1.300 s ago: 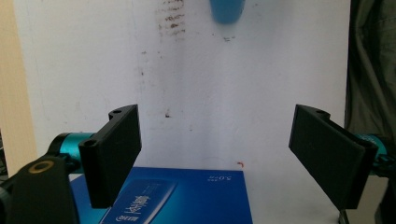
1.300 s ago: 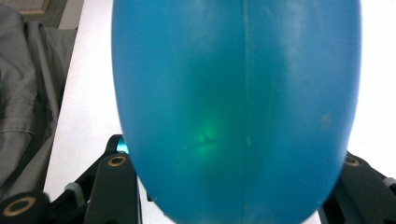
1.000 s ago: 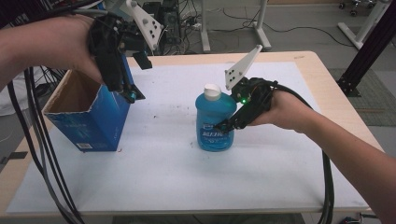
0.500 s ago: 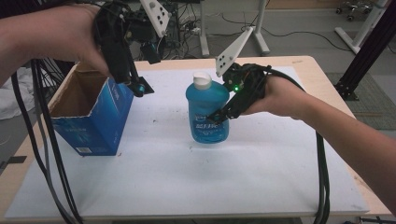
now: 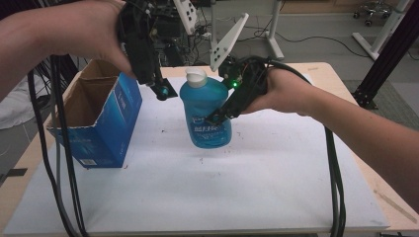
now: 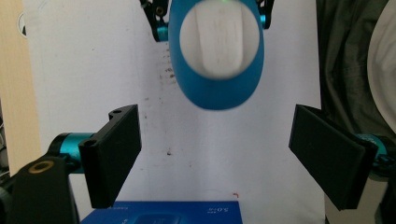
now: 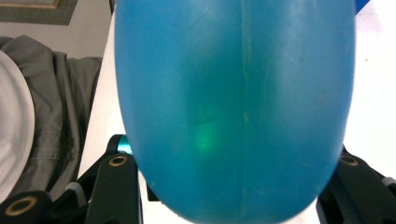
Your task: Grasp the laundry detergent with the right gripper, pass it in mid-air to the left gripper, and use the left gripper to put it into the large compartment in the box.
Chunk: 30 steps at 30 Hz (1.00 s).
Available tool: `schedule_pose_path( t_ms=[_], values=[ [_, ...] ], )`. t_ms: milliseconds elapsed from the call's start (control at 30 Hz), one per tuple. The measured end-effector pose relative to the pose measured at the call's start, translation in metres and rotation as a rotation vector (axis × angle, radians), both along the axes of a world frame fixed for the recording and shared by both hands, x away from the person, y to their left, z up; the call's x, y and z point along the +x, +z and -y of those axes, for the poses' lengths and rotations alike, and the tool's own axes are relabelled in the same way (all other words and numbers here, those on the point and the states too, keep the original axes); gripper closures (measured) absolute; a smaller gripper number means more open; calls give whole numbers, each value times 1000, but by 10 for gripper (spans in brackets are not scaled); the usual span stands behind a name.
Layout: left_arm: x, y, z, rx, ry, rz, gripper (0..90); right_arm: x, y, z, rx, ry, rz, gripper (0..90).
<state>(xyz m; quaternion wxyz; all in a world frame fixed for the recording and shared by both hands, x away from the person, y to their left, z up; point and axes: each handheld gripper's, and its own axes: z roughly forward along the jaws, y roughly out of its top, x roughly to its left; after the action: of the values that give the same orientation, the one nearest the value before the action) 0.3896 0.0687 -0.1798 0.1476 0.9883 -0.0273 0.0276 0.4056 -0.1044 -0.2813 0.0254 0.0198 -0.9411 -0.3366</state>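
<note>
High view: right gripper clamps blue bottle, lifted off table.
Left gripper spread wide, at bottle's 10 o'clock, above blue box.

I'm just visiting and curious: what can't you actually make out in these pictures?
- Bottle label: print too small and blurred in the high view; the right tongs cover part of it.
- Bottle's far side and bottom: cut off by the frame edges in the right gripper view.
- Box inside: its floor is hidden by its own walls in the high view.
- Left tongs: the hand hides much of the body in the high view.
</note>
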Motion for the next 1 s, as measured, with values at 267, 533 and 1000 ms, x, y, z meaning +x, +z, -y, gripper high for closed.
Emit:
schedule_pose_path(
  t_ms=[267, 533, 1000],
  values=[
    [3, -1, 12, 5, -10, 1, 170, 1, 6, -5, 20, -2, -37, 460],
    [5, -7, 22, 27, -13, -11, 171, 1, 9, -4, 29, -10, -36, 459],
    [5, -13, 34, 20, -13, -14, 176, 1, 13, 0, 59, -23, -45, 460]
  ],
)
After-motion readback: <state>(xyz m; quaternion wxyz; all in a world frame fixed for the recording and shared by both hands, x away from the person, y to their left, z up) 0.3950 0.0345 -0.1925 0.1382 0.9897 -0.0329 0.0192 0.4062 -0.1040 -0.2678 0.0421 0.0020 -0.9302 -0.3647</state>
